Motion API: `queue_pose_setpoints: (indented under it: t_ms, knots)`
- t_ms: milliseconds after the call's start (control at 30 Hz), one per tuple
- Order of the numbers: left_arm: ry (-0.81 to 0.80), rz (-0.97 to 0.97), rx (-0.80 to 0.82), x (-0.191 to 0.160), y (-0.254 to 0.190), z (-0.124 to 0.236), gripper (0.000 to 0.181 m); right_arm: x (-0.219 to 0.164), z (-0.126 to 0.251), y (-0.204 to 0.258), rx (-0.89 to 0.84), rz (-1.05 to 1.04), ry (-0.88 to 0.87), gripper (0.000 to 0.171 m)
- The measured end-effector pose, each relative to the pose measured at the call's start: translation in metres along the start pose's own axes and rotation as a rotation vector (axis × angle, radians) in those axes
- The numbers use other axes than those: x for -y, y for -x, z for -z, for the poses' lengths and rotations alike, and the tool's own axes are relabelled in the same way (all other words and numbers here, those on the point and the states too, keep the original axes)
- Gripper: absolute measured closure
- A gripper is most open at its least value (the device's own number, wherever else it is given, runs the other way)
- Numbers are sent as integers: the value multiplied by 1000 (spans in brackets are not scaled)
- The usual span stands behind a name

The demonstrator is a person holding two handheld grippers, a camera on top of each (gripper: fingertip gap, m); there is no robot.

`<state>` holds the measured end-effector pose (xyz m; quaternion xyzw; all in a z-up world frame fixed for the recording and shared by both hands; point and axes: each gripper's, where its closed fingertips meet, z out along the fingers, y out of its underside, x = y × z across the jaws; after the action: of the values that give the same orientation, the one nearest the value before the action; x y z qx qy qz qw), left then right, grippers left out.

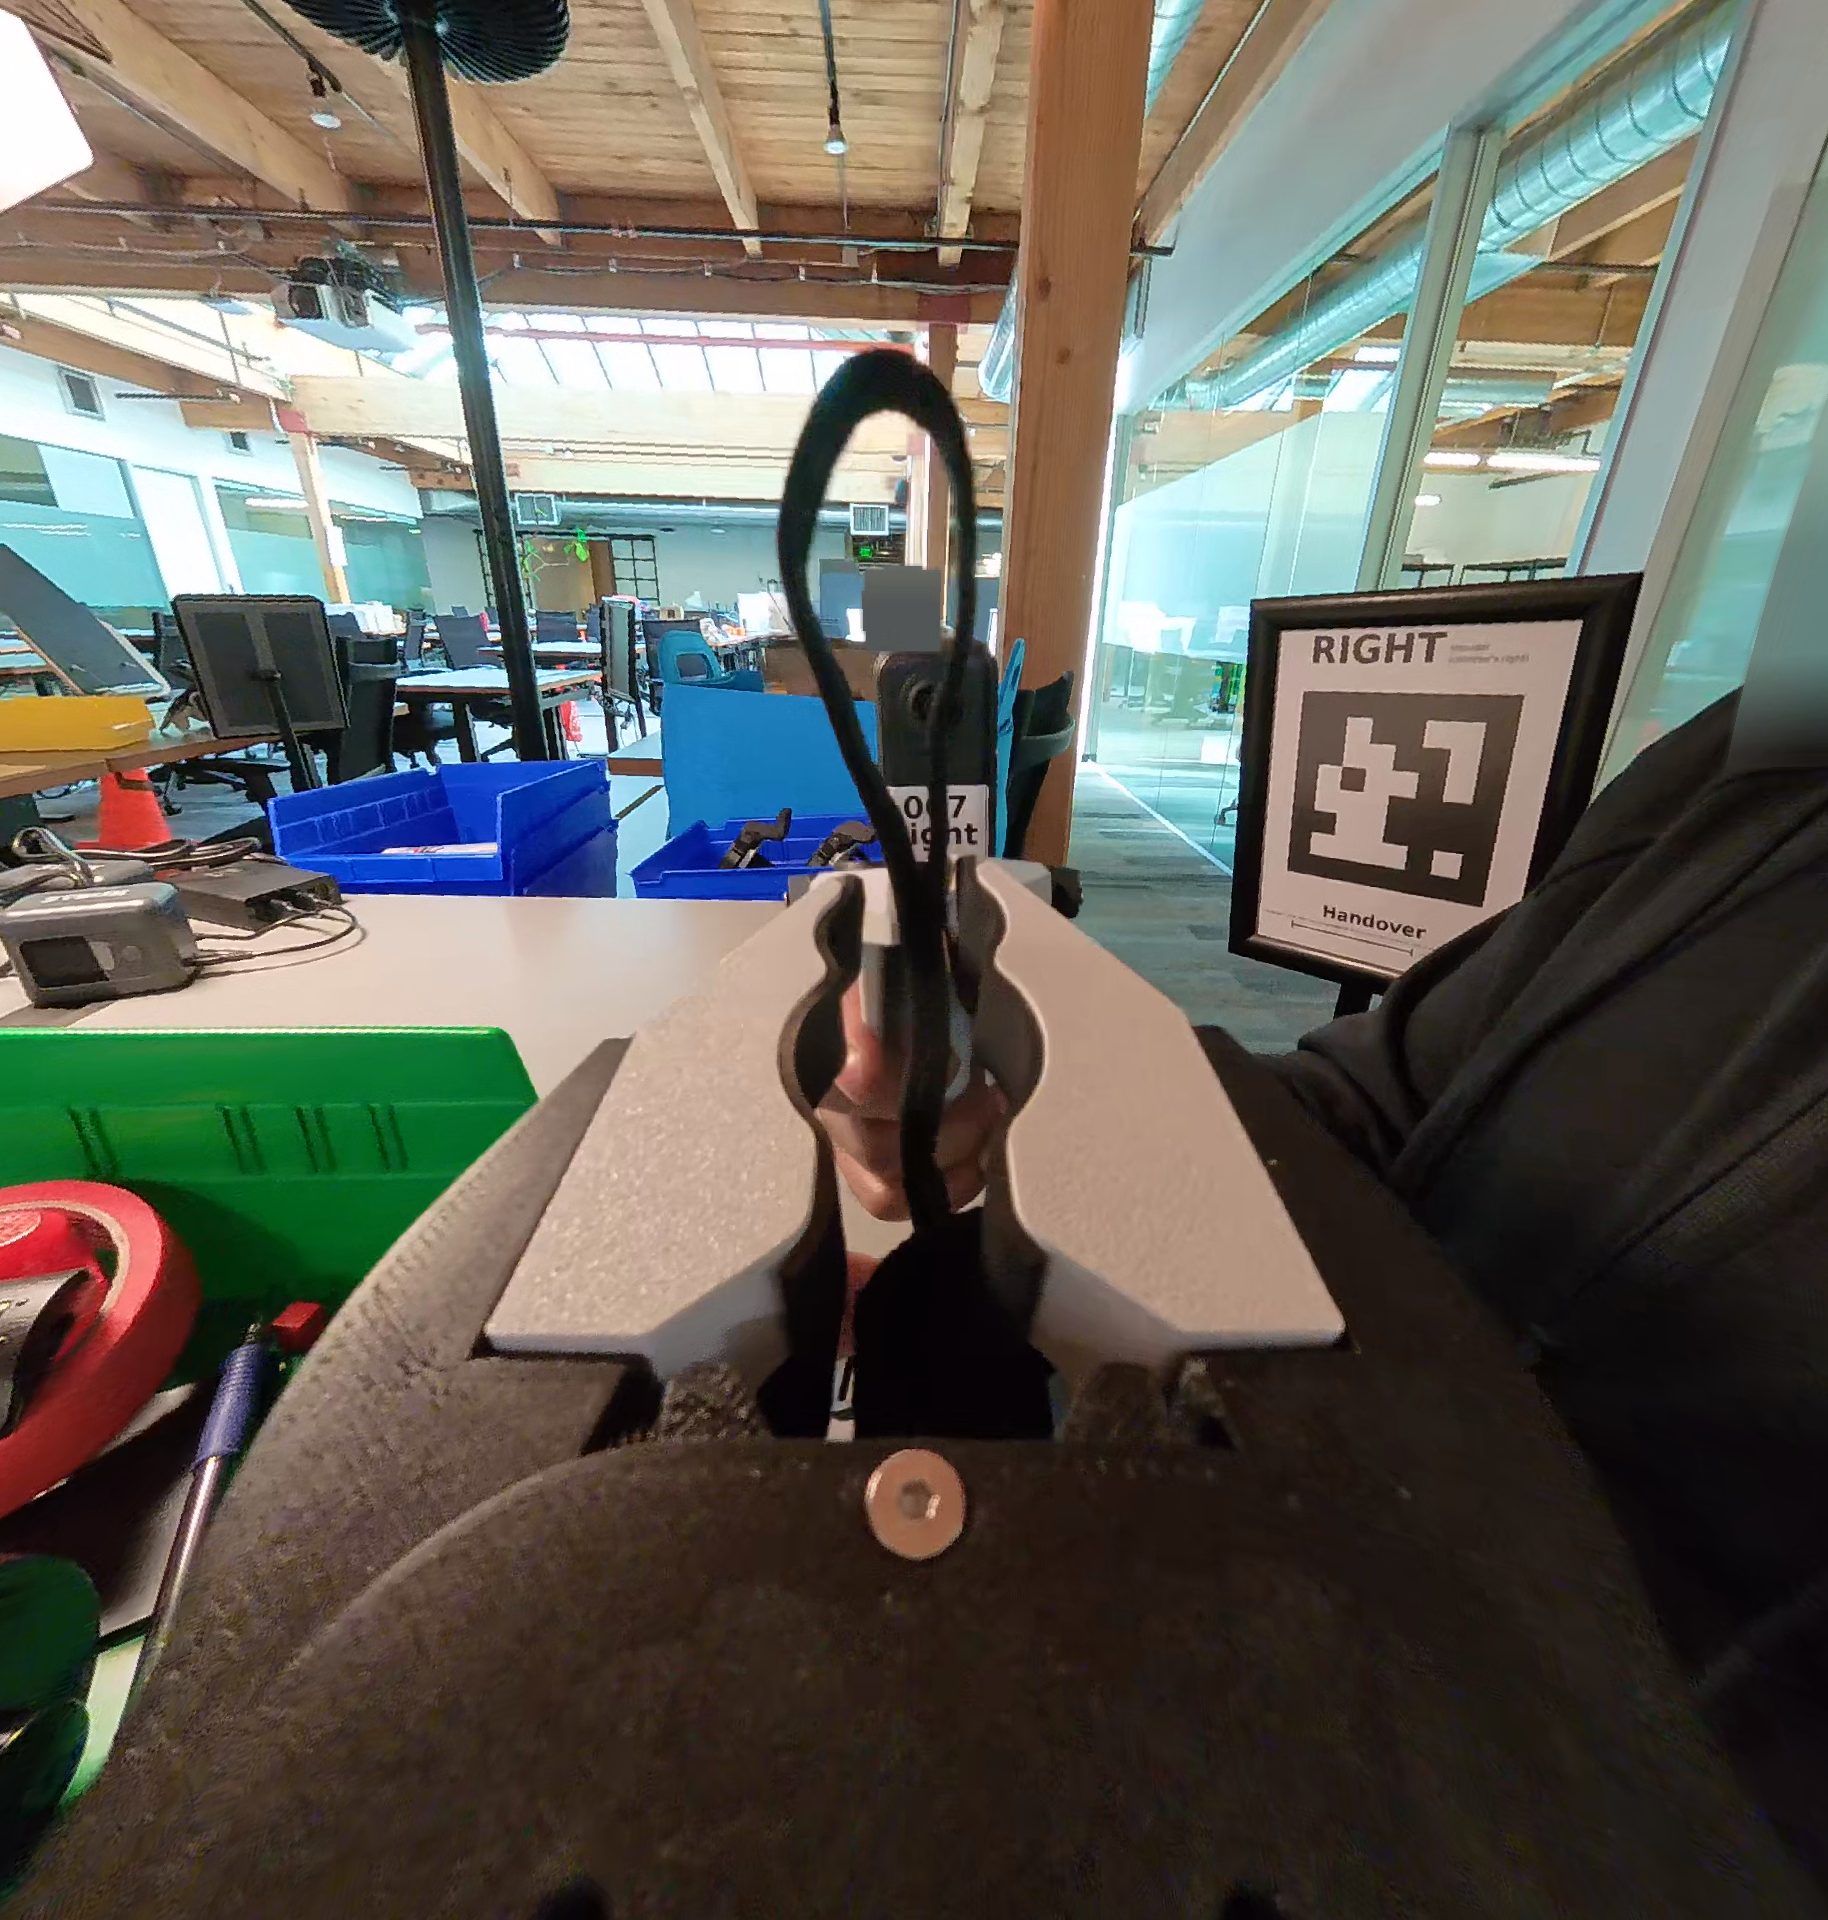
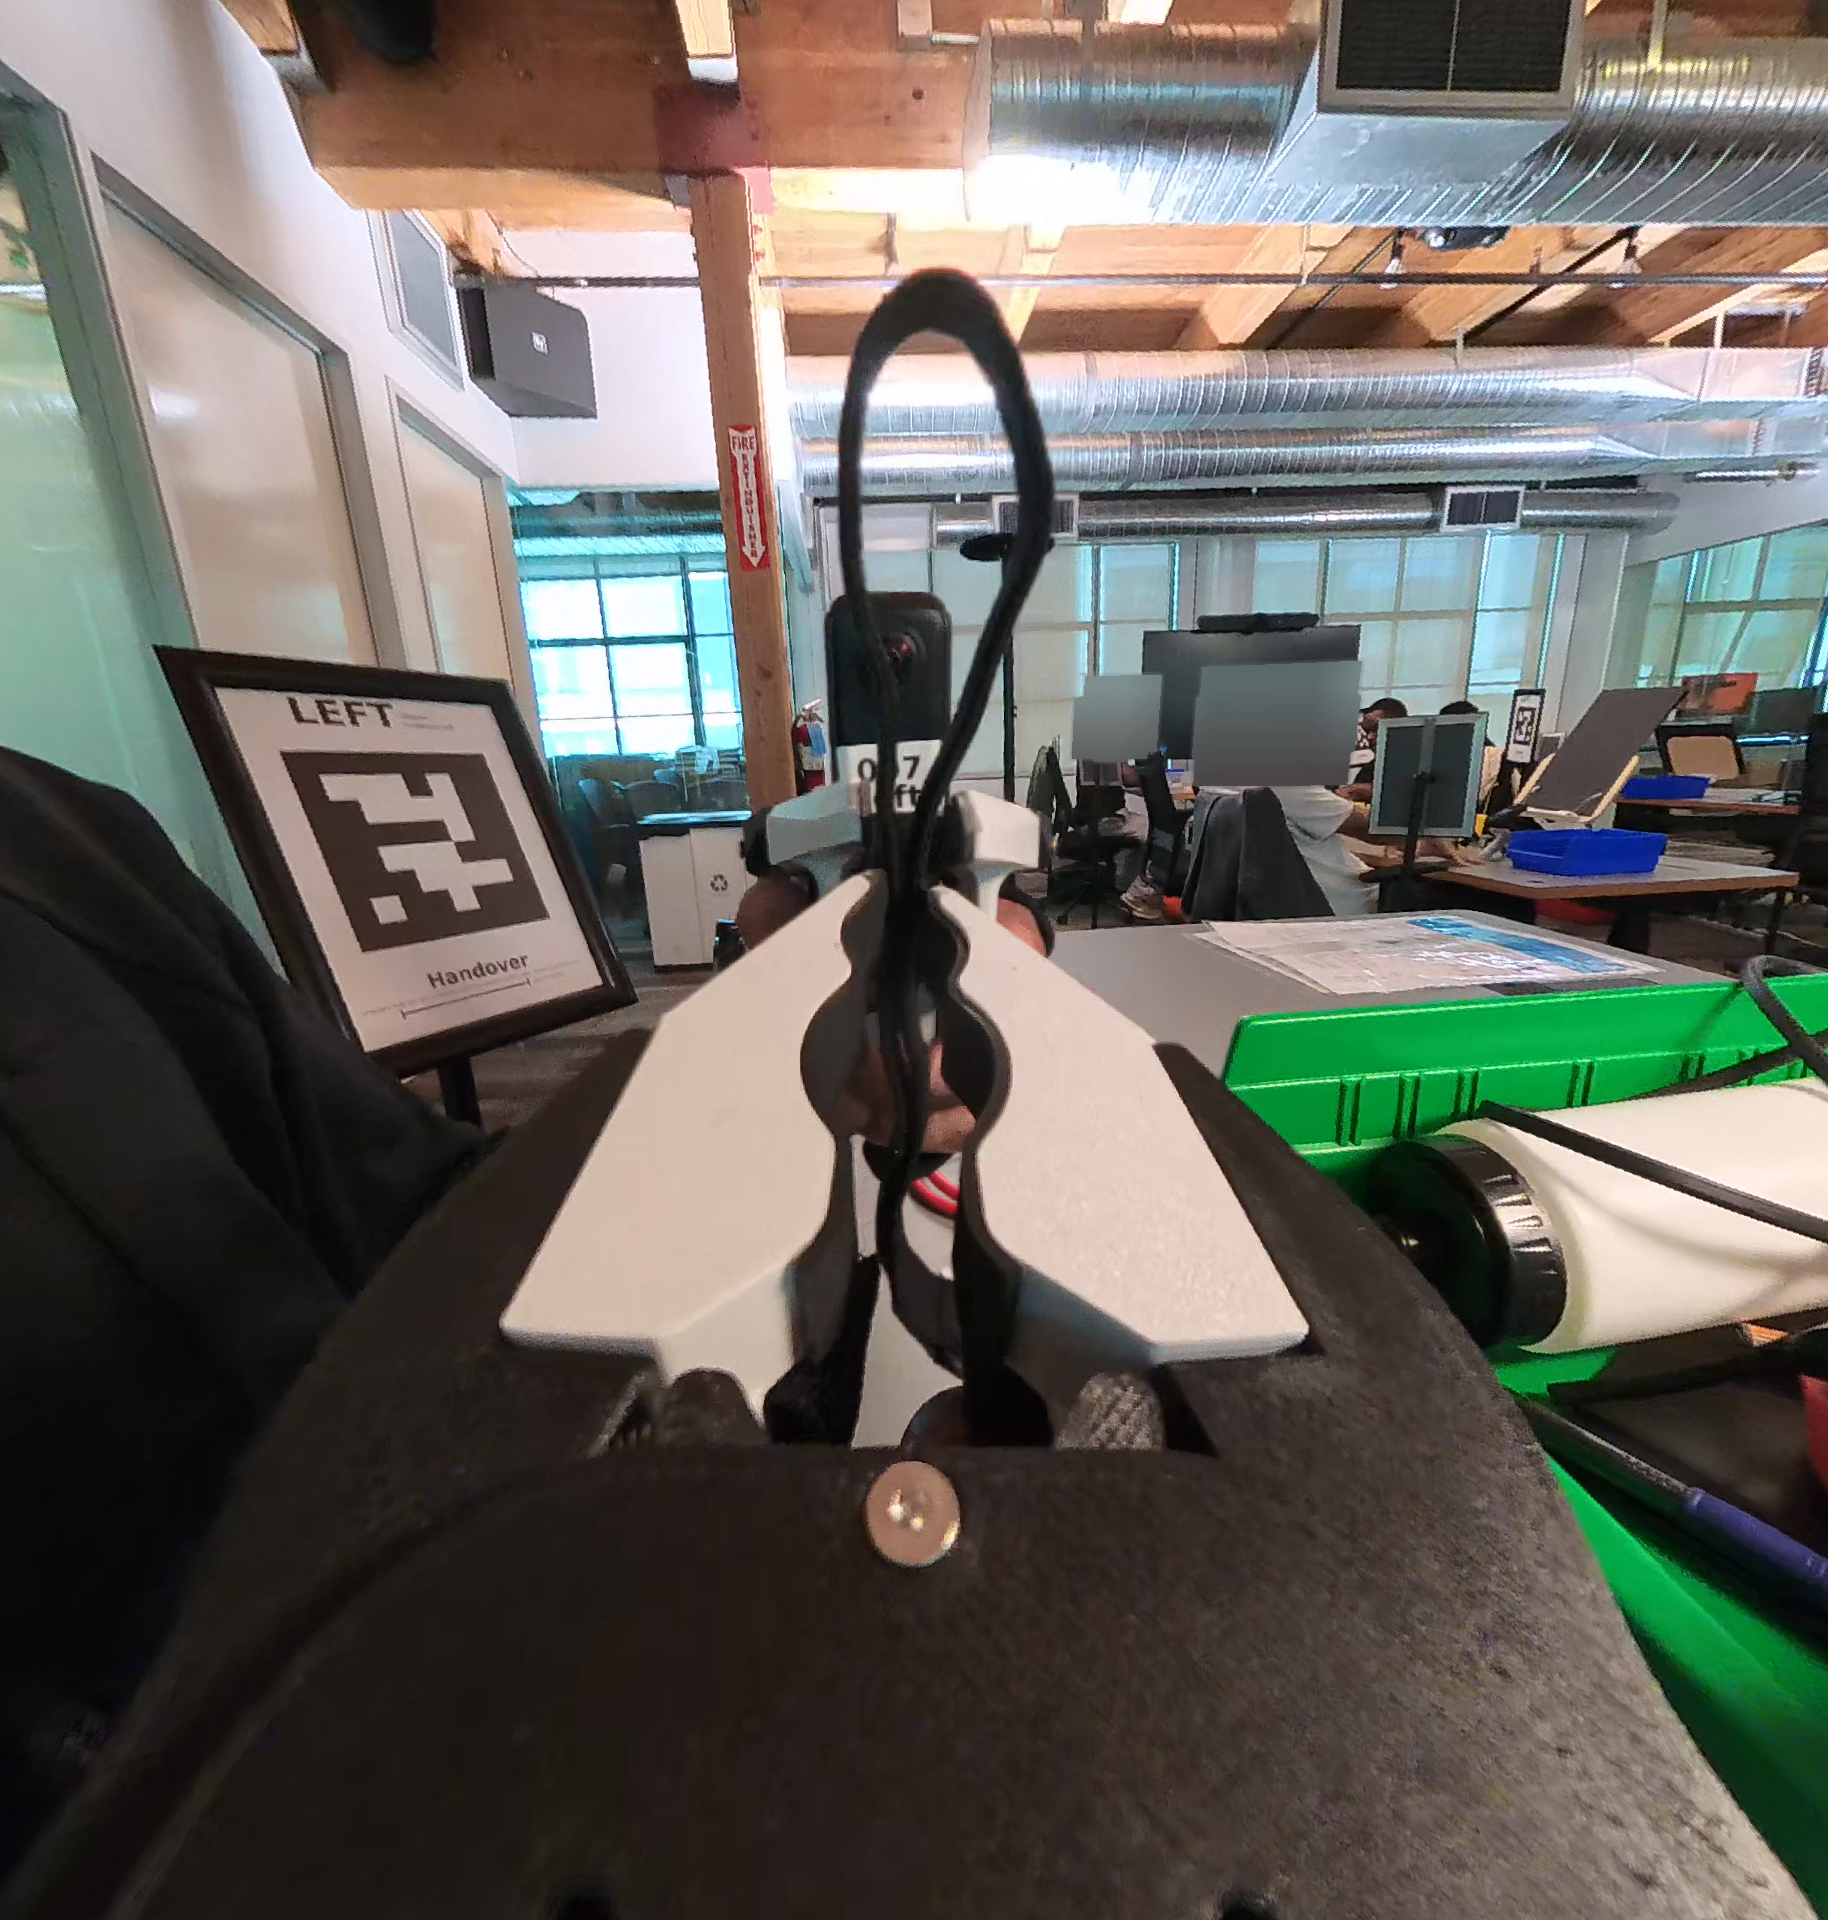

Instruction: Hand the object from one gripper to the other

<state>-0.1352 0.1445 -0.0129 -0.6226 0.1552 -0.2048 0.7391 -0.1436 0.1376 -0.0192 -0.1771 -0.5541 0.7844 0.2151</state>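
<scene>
Handover sits at its midpoint: the thin black looped cord (image 1: 879,582) stands between the facing tips, left hand-held gripper (image 1: 915,894) and right hand-held gripper (image 2: 905,894) both clenched on it. One release remains, I judge.

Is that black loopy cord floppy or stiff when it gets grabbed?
Probably bendy but springy: the cord stands up in a loop above the jaws rather than drooping. It looks thin, so likely light. Its wavy strands suggest it may slide or twist when pulled.
</scene>
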Motion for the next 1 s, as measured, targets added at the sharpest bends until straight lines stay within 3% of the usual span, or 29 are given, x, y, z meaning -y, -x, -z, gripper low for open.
queue_pose_setpoints:
  t_ms: [200,367,467,667,767,933,1000]
  knots:
    - [22,-30,-26,-3,-5,-1,175,10,3,-4,-6,-47,-61,151]
    - [47,-26,-16,-8,-4,-3,173,11,4,-1,-5,-5,-64,165]
    - [31,-25,7,-5,0,-2,164,9,4,-1,-1,-11,-50,165]
    - [22,-44,-16,-3,-4,-1,175,14,4,-1,10,-51,-83,151]
    - [49,-46,-22,-8,-6,-3,174,13,5,0,13,-37,-78,163]
    - [11,-30,24,-2,3,-1,162,9,3,1,1,2,-48,165]
    - [1,-36,11,0,1,0,170,9,3,0,-2,-3,-51,164]
